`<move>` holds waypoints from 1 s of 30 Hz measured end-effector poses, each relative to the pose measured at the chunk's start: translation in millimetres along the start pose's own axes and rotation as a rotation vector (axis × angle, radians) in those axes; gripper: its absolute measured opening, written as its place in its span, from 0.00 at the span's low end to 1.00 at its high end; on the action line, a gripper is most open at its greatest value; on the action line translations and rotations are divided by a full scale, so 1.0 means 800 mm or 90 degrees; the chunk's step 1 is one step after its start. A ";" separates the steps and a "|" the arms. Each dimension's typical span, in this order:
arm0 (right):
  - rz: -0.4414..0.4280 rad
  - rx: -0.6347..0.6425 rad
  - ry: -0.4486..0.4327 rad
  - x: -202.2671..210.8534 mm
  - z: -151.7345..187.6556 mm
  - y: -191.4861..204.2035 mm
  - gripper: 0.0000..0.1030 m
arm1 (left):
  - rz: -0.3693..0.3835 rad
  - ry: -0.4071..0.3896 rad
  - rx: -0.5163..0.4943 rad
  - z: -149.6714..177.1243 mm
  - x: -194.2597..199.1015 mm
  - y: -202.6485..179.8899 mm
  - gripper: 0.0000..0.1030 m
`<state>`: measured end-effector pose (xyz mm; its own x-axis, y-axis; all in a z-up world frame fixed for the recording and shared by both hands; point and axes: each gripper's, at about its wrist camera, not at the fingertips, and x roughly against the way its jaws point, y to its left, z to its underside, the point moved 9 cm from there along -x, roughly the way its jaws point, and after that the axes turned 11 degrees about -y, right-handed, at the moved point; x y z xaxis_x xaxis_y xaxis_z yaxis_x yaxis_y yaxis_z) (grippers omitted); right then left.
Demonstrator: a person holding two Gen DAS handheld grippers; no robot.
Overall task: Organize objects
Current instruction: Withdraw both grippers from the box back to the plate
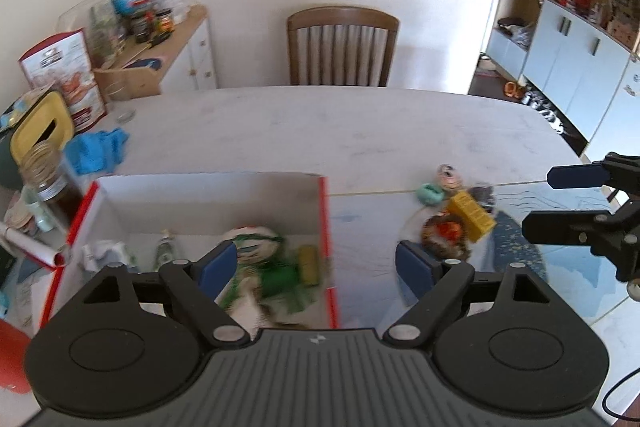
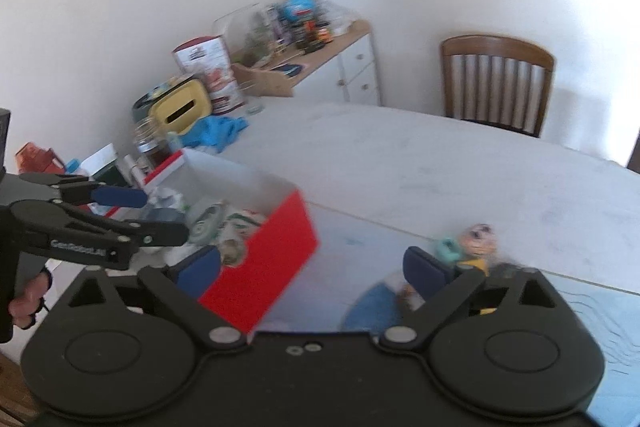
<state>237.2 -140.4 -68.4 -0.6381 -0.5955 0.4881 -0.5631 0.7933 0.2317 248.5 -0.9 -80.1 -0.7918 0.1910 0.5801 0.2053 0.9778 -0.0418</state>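
A red-and-white box (image 1: 324,219) stands on the table and holds several items, among them a green-and-white toy (image 1: 256,247). My left gripper (image 1: 316,267) is open and empty above the box's right wall. To the right lies a pile of small things: a yellow box (image 1: 472,213), a teal piece (image 1: 430,193) and a round doll head (image 1: 450,177). My right gripper (image 2: 312,267) is open and empty, between the red box (image 2: 272,267) and the pile (image 2: 476,239). It also shows in the left wrist view (image 1: 560,199).
The white table (image 1: 320,131) has a blue mat (image 1: 520,247) under the pile. Blue cloth (image 1: 98,149), jars, a yellow container (image 1: 38,131) and a carton (image 1: 64,75) crowd the left edge. A wooden chair (image 1: 342,45) stands behind the table, a sideboard (image 1: 176,43) at back left.
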 end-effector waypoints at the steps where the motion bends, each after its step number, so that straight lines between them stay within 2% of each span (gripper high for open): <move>1: 0.004 -0.003 -0.002 0.005 0.000 -0.010 0.97 | 0.003 -0.001 -0.001 -0.001 -0.002 -0.008 0.90; 2: 0.010 -0.004 -0.004 0.010 0.001 -0.020 0.97 | 0.007 -0.001 -0.003 -0.002 -0.004 -0.018 0.92; 3: 0.017 -0.006 -0.005 0.015 0.002 -0.031 0.97 | 0.011 -0.001 -0.004 -0.002 -0.006 -0.026 0.99; 4: 0.023 -0.007 -0.006 0.020 0.003 -0.041 0.97 | 0.014 -0.001 -0.008 -0.002 -0.010 -0.034 1.00; 12: 0.074 -0.025 -0.002 0.049 0.014 -0.126 0.97 | 0.026 0.015 -0.022 0.005 -0.041 -0.100 1.00; 18: 0.091 -0.033 0.008 0.060 0.024 -0.171 0.97 | 0.038 0.017 -0.017 0.006 -0.061 -0.137 1.00; 25: 0.096 -0.031 0.030 0.053 0.033 -0.211 0.97 | 0.076 0.047 -0.025 0.027 -0.098 -0.178 1.00; 30: 0.104 -0.036 0.053 0.034 0.046 -0.232 0.97 | 0.063 0.042 -0.024 0.044 -0.131 -0.193 1.00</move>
<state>305.3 -308.8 -129.1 -0.6713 -0.4474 0.5909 -0.4240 0.8857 0.1890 279.6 -168.8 -163.1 -0.7276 0.2792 0.6266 0.3028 0.9503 -0.0718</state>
